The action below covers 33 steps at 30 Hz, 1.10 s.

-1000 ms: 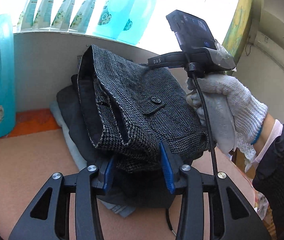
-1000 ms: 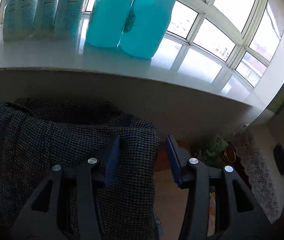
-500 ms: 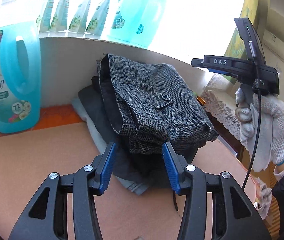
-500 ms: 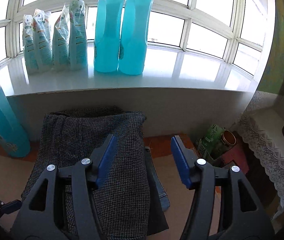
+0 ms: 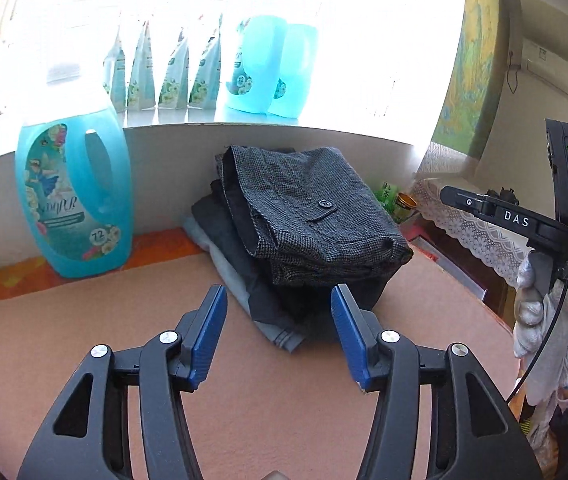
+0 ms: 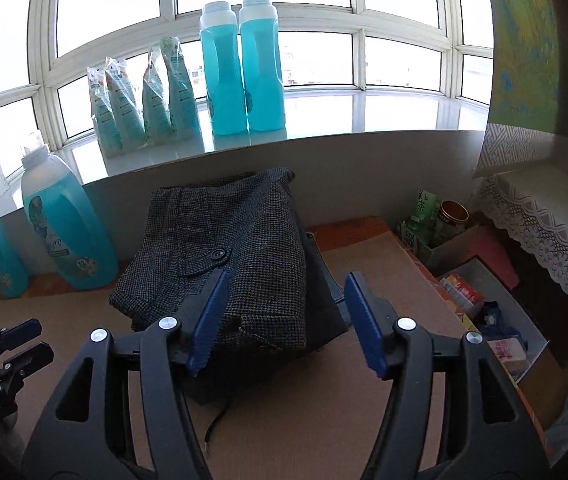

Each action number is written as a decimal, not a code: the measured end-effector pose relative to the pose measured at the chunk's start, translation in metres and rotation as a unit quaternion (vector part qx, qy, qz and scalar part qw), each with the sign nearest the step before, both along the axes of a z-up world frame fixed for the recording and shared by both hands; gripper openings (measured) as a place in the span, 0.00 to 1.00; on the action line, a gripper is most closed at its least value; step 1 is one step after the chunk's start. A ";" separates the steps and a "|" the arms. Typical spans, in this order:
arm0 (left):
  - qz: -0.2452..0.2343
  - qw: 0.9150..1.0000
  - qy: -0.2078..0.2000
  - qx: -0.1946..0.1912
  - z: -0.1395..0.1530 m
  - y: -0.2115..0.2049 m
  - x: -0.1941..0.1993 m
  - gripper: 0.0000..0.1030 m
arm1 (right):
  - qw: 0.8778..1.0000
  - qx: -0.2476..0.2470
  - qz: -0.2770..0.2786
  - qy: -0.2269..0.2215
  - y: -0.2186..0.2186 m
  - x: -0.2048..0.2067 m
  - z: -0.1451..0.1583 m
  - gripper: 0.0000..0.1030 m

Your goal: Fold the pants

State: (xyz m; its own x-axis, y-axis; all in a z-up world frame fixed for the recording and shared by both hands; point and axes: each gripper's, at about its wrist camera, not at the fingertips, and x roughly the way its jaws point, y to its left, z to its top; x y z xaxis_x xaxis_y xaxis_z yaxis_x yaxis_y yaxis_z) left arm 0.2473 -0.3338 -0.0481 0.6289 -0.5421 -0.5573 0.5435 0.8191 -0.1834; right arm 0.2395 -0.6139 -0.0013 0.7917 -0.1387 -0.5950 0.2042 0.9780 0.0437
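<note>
The grey houndstooth pants (image 5: 308,216) lie folded on top of a stack of darker folded clothes (image 5: 244,276) on the brown table, against the wall under the window sill. They also show in the right wrist view (image 6: 236,252). My left gripper (image 5: 278,334) is open and empty, a short way in front of the stack. My right gripper (image 6: 286,322) is open and empty, above the stack's near right corner. The right gripper's body and gloved hand (image 5: 544,312) show at the right of the left wrist view.
A large blue detergent bottle (image 5: 72,196) stands left of the stack. Two blue bottles (image 6: 242,68) and several pouches (image 6: 144,100) stand on the sill. Boxes and tins (image 6: 436,220) lie past the table's right edge. A lace-covered shelf (image 6: 544,232) is at the far right.
Both grippers have let go of the pants and drawn back from the stack. The right gripper has risen and moved off to the right. The pants now rest on the pile.
</note>
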 end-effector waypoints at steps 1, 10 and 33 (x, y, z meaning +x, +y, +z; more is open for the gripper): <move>0.000 1.000 -0.008 0.004 0.004 0.000 -0.007 0.52 | 1.000 0.008 0.000 -0.002 0.000 -0.009 0.001 0.65; -0.020 0.998 -0.054 -0.003 0.037 0.001 -0.070 0.63 | 0.999 0.024 0.020 -0.020 0.018 -0.081 0.015 0.65; -0.055 0.995 -0.084 0.027 0.031 0.056 -0.185 0.74 | 0.998 0.004 -0.003 -0.063 0.104 -0.228 0.021 0.99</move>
State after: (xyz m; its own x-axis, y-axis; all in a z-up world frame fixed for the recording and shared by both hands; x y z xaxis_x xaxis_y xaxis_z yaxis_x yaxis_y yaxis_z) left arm 0.0623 -0.2778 -0.0167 0.6543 -0.5842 -0.4802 0.6492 0.7596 -0.0394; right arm 0.0118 -0.5094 0.0192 0.8600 -0.1390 -0.4910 0.2020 0.9763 0.0775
